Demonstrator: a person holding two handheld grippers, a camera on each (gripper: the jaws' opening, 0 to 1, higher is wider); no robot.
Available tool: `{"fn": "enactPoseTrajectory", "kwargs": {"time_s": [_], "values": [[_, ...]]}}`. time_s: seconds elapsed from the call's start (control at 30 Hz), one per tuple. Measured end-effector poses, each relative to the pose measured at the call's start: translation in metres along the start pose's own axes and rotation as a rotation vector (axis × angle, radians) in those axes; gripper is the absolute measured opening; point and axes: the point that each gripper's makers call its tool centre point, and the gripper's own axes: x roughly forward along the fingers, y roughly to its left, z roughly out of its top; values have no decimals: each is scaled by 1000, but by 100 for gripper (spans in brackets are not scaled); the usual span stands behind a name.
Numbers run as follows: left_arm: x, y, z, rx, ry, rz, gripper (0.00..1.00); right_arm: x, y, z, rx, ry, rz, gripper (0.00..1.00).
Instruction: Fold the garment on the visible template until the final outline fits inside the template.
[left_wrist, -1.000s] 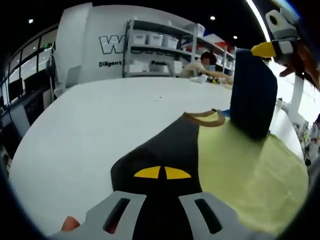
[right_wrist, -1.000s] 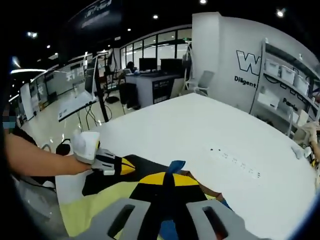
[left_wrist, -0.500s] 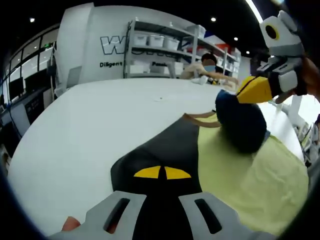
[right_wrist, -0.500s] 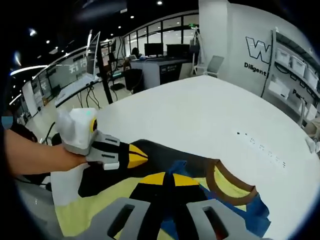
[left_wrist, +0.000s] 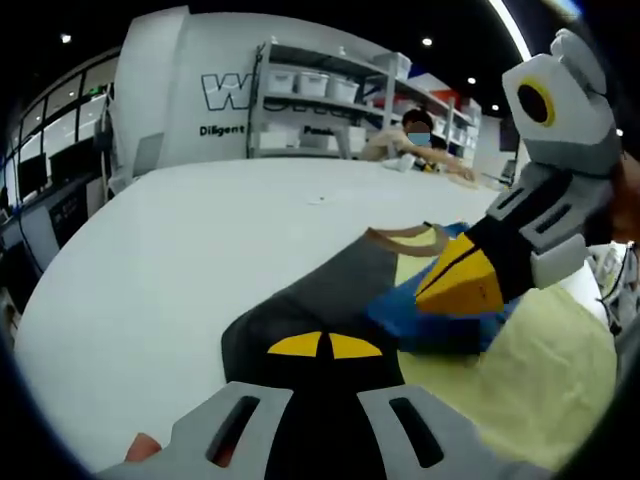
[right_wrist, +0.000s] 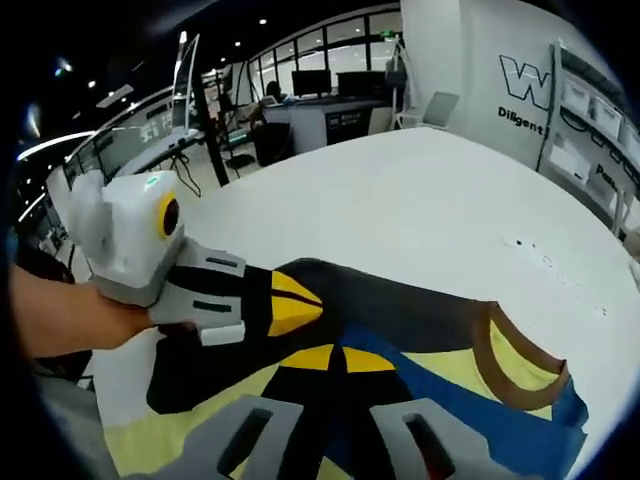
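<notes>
In the left gripper view, the left gripper (left_wrist: 325, 345) is pinched shut on the black sleeve part of the soft yellow, black and blue shirt (left_wrist: 500, 370), with its yellow tips closed on the cloth. Just past it, the right gripper (left_wrist: 455, 290) comes in from the right and is closed on a blue fold of the shirt, right beside the black part. In the right gripper view, its yellow tips (right_wrist: 340, 358) meet on the blue and black cloth. The shirt's brown neck band (right_wrist: 515, 365) lies farther out. The shirt lies flat on the big white table (left_wrist: 200, 230). Far back stand shelves with white boxes (left_wrist: 310, 95).
</notes>
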Motion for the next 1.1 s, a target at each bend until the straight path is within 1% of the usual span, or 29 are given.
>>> {"fn": "enactPoseTrajectory", "kwargs": {"time_s": [0.1,0.17,0.23,0.33,0.43,0.47,0.53,0.57,0.63,0.83,0.87,0.9,0.97,1.07,1.1], "values": [[0,0,0,1,-1,-1,0,1,5,-1,-3,4,12,0],[0,0,0,1,-3,-1,0,-3,3,1,-7,-8,8,0],[0,0,0,3,-5,-3,0,-5,-2,0,-25,-2,-4,0],[1,0,0,8,-6,-4,0,-5,-1,-14,-30,55,16,0],[1,0,0,11,-6,-3,0,-2,0,-23,-35,72,15,0],[1,0,0,11,-6,-3,0,0,3,-30,-26,93,28,0],[1,-1,0,13,-3,-3,0,4,6,-38,-34,116,32,0],[0,-1,0,13,-3,-3,0,3,5,-37,-32,102,25,0],[0,0,0,13,-3,-3,0,3,4,-34,-21,99,29,0],[-1,-1,1,8,0,-5,0,3,7,-33,-28,83,41,0],[-2,-1,3,-2,-12,-11,0,3,5,-31,-30,69,31,2],[-2,1,3,-2,-4,-3,1,2,3,-29,-33,59,16,5],[-4,2,3,-4,-4,-1,1,0,2,-28,-25,53,20,3],[-8,6,7,-10,-11,9,5,-3,3,-25,-31,44,20,4],[-9,7,9,-17,-18,9,8,-5,2,-22,-32,33,20,5]]}}
